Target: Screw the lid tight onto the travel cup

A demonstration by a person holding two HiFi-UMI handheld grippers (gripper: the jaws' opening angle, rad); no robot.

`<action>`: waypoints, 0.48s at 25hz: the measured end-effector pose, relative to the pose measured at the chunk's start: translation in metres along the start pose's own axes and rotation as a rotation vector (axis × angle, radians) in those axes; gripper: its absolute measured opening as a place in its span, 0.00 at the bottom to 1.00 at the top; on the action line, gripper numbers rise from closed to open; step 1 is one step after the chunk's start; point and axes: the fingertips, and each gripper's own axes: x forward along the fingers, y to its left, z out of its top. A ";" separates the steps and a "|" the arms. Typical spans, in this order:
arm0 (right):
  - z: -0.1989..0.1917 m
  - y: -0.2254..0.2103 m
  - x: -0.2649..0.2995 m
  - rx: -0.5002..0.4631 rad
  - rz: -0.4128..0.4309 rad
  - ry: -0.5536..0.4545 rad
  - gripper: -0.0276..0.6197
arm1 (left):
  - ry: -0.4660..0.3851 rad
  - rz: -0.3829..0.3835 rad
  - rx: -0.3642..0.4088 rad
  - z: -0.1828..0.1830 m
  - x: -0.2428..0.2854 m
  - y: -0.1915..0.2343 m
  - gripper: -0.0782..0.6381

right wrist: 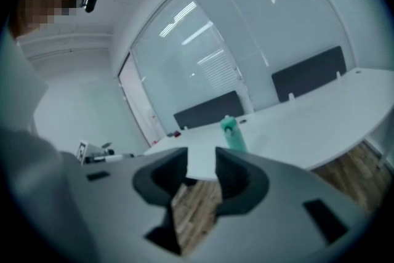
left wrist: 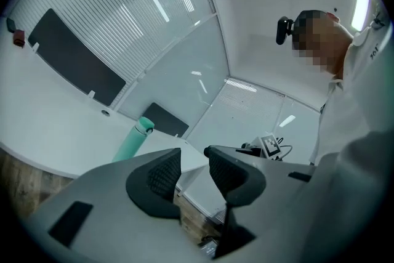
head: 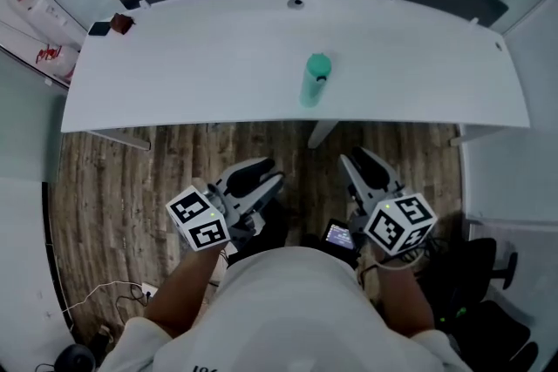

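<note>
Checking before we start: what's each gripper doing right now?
Left gripper: open, holding nothing.
Right gripper: open, holding nothing.

We see a mint-green travel cup (head: 315, 80) and a white desk (head: 192, 57). Our left tool (head: 264, 173) and right tool (head: 356, 163) bear black-and-white squares.

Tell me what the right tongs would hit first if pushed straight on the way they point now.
Most likely the near edge of the white table: it shows between the open right tongs. The travel cup stands just right of that line, farther back. Depth is uncertain.
</note>
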 end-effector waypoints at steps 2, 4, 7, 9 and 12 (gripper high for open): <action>0.002 -0.001 0.011 0.009 -0.019 -0.006 0.25 | 0.014 -0.010 0.000 0.006 0.000 0.012 0.32; 0.003 -0.004 0.020 0.018 -0.037 -0.013 0.25 | 0.028 -0.024 -0.001 0.011 0.002 0.022 0.32; 0.008 -0.008 0.029 0.028 -0.061 -0.020 0.25 | 0.049 -0.041 -0.001 0.015 0.007 0.034 0.32; 0.010 -0.011 0.032 0.027 -0.071 -0.017 0.25 | 0.057 -0.047 -0.004 0.017 0.011 0.039 0.33; 0.013 -0.019 0.035 0.024 -0.075 -0.011 0.25 | 0.062 -0.047 -0.012 0.016 0.020 0.044 0.33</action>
